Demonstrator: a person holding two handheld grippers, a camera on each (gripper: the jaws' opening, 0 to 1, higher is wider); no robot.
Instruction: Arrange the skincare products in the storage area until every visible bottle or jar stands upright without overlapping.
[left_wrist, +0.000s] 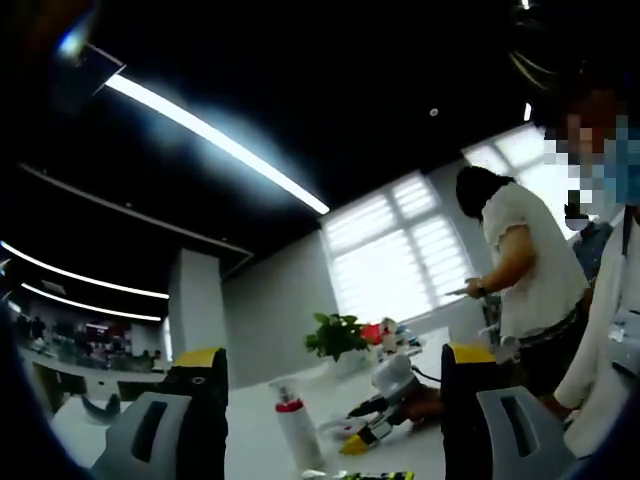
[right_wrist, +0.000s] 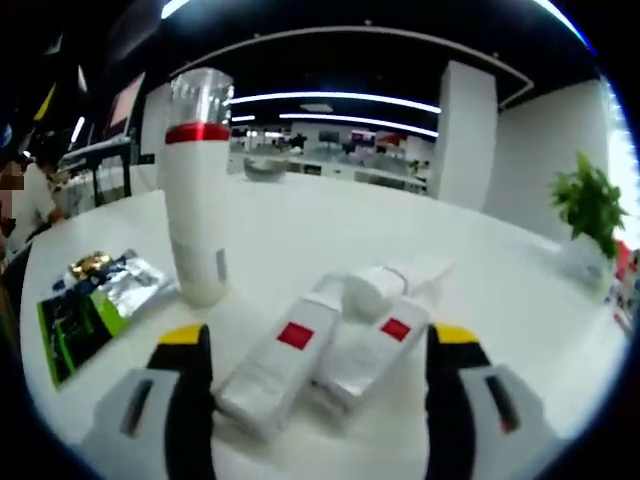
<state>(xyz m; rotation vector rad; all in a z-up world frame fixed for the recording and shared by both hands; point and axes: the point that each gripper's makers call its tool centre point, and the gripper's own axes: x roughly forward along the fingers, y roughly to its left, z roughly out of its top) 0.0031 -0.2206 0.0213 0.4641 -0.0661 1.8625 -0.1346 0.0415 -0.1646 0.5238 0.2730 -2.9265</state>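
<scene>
Hovering low, the right gripper (right_wrist: 318, 385) stood open astride two flat silvery tubes (right_wrist: 320, 365) beside an upright white bottle (right_wrist: 196, 190); left gripper (left_wrist: 335, 430) open, angled upward.

White bottle (right_wrist: 197, 190) with a red band and clear cap, two silver-white tubes (right_wrist: 283, 362) bore red squares, green-black foil packet (right_wrist: 92, 305), white table (right_wrist: 330, 240).

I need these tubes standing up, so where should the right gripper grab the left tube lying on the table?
Grip the left tube across its flat body near the red square, with the right gripper coming from the near end where it already straddles it. It lies flat beside the second tube, so stay off their shared edge.
</scene>
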